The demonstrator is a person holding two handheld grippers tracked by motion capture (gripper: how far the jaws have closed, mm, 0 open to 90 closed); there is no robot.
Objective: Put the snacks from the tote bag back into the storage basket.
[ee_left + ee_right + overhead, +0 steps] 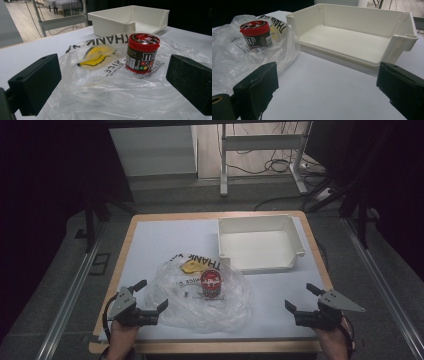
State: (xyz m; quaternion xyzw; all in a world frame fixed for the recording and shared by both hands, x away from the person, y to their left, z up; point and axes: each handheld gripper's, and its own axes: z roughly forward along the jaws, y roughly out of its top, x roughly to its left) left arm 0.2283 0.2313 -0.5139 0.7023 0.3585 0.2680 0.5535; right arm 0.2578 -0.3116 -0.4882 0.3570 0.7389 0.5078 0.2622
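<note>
1. The left gripper [148, 298] was held at the near left edge of the clear plastic bag [200, 307], its jaws spread wide with nothing between them.
2. The right gripper [303, 298] was held well apart from the bag, over bare white table cover [155, 240], its jaws likewise wide apart and empty.
3. The red-lidded candy jar [142, 52] was seen standing upright on the crumpled bag, ahead of the left jaws and nearer the right-hand one; whether it sat on the film or inside it could not be told.
4. The white bin [359, 40] lay ahead of the right jaws, empty.
5. The step was judged an approach before any grasp.
6. A forward reach and a closing on the jar's sides would be called for next, without loose film being caught.
</note>
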